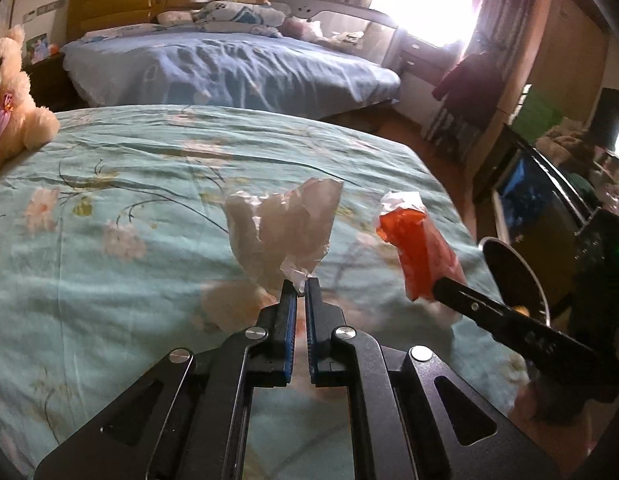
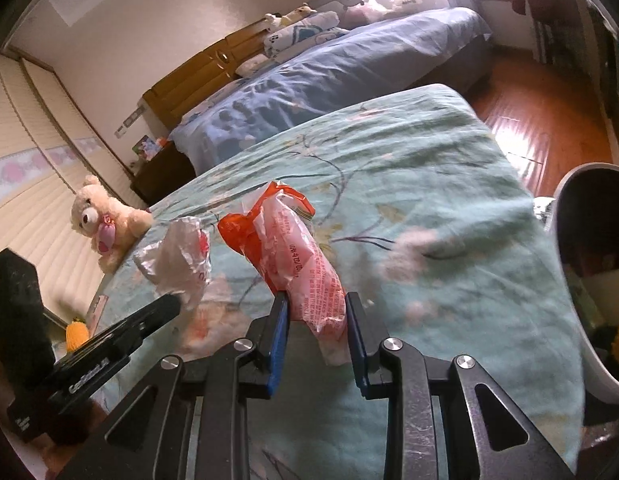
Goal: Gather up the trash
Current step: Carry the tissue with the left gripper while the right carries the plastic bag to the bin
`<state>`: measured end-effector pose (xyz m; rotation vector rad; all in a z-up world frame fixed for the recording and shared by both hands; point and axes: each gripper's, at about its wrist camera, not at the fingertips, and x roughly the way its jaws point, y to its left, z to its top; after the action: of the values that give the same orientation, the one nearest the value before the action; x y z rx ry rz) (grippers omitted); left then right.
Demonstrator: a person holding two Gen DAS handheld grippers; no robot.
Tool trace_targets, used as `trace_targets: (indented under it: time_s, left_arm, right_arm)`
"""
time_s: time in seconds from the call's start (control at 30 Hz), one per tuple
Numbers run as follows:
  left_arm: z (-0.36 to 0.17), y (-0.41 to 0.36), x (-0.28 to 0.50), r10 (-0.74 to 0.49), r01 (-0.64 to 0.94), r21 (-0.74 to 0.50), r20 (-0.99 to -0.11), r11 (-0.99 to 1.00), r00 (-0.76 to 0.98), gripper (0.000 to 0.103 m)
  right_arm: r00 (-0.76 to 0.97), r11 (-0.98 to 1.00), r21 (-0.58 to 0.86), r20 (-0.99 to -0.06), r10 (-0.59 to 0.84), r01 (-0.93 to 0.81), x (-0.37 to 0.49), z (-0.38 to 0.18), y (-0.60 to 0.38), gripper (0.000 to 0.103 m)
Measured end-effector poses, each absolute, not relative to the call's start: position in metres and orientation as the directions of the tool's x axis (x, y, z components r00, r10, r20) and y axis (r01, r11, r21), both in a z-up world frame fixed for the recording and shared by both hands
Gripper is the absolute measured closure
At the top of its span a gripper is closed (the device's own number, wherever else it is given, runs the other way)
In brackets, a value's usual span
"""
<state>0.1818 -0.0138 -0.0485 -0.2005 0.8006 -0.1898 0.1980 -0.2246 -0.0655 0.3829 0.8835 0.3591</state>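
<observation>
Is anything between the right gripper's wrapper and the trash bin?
In the right wrist view, only bare floral bedspread lies between the orange wrapper, held by the right gripper, and the white bin at the bed's edge.

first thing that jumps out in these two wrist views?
Both grippers are loaded at once above the teal floral bedspread: the left gripper pinches a crumpled clear plastic wrapper by its lower edge, and the right gripper clamps an orange-and-white snack wrapper beside it. At the right edge of the right wrist view a white trash bin stands open by the bed, and a cream teddy bear sits at the bedspread's far left.
</observation>
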Motion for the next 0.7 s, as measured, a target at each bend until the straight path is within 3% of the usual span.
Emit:
trace_targets:
  time_s: [0.17, 0.7]
  left_arm:
    - [-0.043, -0.023, 0.168, -0.267, 0.118, -0.259, -0.678, 0.959, 0.685, 0.099]
    - [-0.029, -0.075, 0.143, -0.344, 0.241, -0.245, -0.651, 0.939, 0.676, 0.099]
  right_arm:
    - [0.616, 0.907, 0.401, -0.685, 0.389, -0.127, 0.182, -0.057, -0.235, 0.076]
    - [0.641, 0.896, 0.437, -0.666, 0.38, -0.078, 0.153, -0.047, -0.275, 0.076]
